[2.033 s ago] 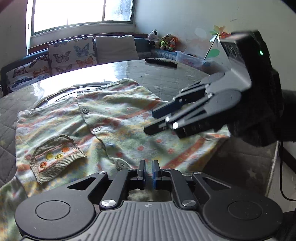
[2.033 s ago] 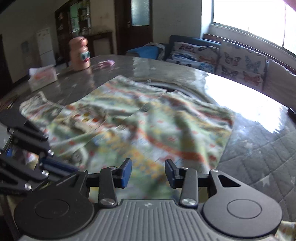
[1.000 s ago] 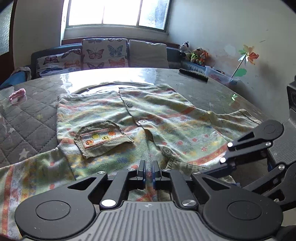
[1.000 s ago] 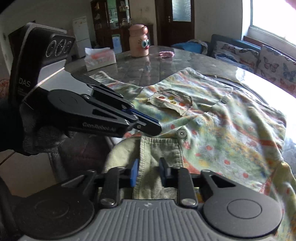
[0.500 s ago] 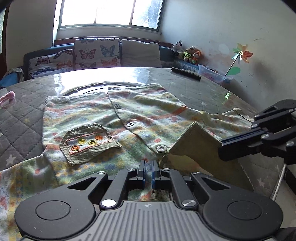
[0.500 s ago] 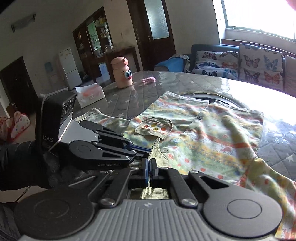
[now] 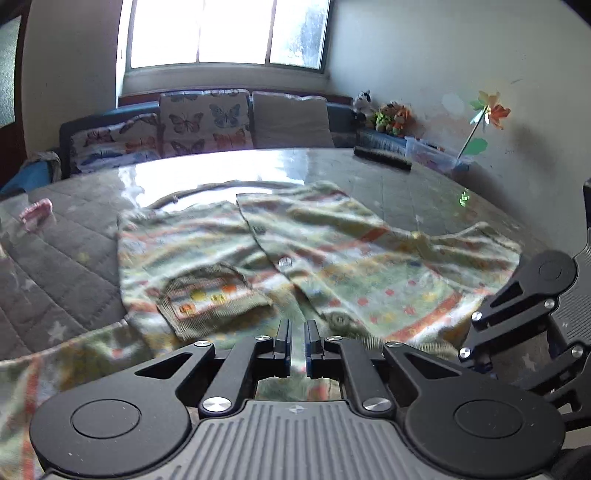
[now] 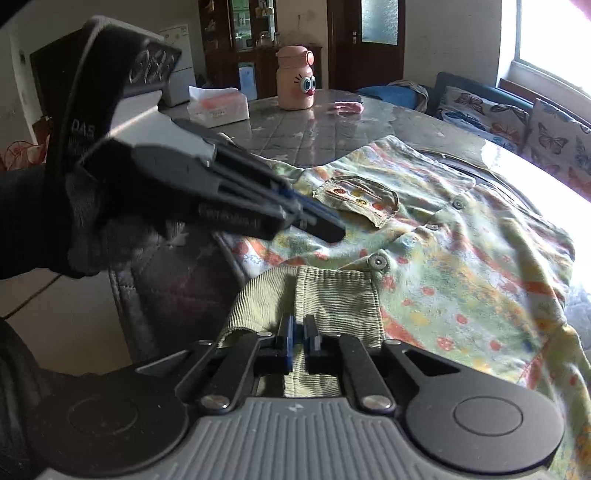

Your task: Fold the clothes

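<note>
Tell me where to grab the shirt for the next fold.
Probably the shirt at its corduroy hem band at the near table edge, coming in from that edge with fingers flat along the cloth. The band is thick, overhangs the table and lies right in front of the right hand-held gripper. The rest lies flat, harder to pinch.

I'm seeing daylight pouring through the window onto the glossy table; butterfly cushions are lining the sofa, dark cabinets are standing opposite

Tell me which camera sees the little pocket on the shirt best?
The right wrist view: there the pocket is sharp, with its coloured dots and stitching plain. The left wrist view also shows the whole pocket, but blurred.
</note>
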The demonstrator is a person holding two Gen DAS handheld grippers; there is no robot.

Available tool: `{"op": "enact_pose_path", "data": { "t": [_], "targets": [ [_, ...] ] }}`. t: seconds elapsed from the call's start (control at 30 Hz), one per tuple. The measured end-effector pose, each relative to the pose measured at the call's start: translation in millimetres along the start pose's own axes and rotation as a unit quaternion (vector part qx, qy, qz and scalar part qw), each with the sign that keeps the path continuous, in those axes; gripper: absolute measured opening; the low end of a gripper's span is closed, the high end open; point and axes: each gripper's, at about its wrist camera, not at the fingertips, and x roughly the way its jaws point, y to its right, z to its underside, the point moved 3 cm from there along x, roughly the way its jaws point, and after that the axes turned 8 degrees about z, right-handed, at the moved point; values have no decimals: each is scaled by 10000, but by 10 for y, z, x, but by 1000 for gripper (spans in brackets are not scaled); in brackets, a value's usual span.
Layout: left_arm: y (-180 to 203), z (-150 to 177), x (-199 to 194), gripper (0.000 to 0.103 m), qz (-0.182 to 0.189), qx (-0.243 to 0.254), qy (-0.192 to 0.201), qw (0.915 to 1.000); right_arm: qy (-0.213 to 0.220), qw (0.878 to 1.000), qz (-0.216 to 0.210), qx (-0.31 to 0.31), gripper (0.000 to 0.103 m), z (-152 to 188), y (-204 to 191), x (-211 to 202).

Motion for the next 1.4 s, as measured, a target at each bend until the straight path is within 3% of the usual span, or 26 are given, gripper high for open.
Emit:
{"op": "enact_pose_path", "data": {
  "t": [0.13,0.3,0.5,0.8,1.03,1.3,1.4],
  "targets": [
    [77,-76,52,8,171,76,62,9998,177,9994,21,293,7,-71,120,-104],
    [183,-56,223,8,396,82,-74,9992,247,9968,430,628,8,-57,400,-113],
    [316,32,353,8,589,205,-302,9976,290,9822,1262,1362,10,-36,1000,-9],
    [346,83,394,8,614,266,-441,9968,329,9640,1799,1931,10,-130,1770,254],
    [344,85,392,8,649,294,-471,9963,63,9569,2119,1987,10,-247,2219,675],
    [322,90,393,8,731,281,-483,9958,138,9503,2620,1673,8,-421,2418,968],
    [316,91,392,8,752,287,-488,9956,146,9514,2617,1619,8,-453,2412,977]
  ]
}}
